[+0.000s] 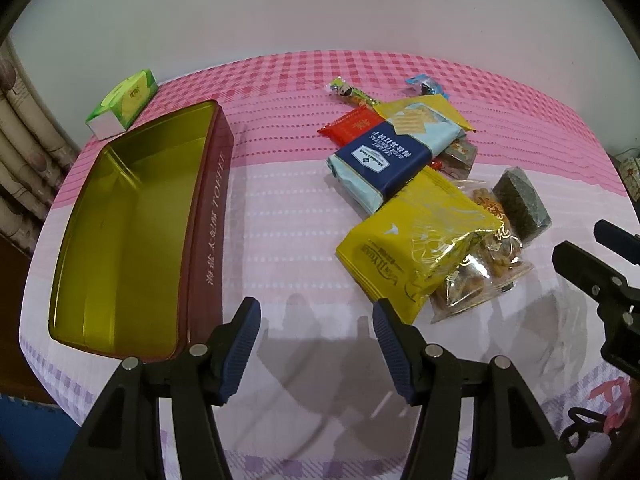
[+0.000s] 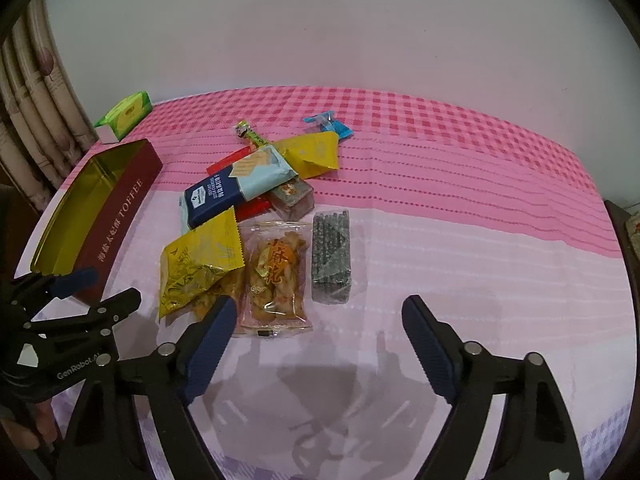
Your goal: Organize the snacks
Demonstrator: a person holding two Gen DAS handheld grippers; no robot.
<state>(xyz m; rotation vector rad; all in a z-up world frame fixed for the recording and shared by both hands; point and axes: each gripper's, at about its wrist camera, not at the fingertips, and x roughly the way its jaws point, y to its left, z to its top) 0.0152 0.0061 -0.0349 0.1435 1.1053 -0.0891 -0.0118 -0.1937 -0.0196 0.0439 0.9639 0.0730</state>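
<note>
We are holding the left claw (image 1: pixel 316 320) spread over bare cloth, nothing between its blue pads, with the open toffee tin (image 1: pixel 132 236) lying just to its left, its long red side running away from us toward the far edge. The tin is sitting near the left edge of the counter (image 1: pixel 288 220), and a green tissue box (image 1: pixel 124 100) is standing beyond it at the far left corner.

We are keeping the right claw (image 2: pixel 320 320) spread wide too, gripping nothing; its left pad is hanging just over the near end of the clear fried-twist packet (image 2: pixel 276 276).

The snacks are lying in a loose pile mid-counter, to the right of the tin: a yellow pouch (image 2: pixel 200 264) overlapping the twist packet, a dark seaweed block (image 2: pixel 332 256) just beside it on the right, a blue-and-white cracker pack (image 2: pixel 236 188) lying over red wrappers, and a blue candy (image 2: pixel 330 124) farthest back.

We are seeing a clear strip of cloth between tin and pile, and open cloth to the right of the seaweed block out to the right edge.
</note>
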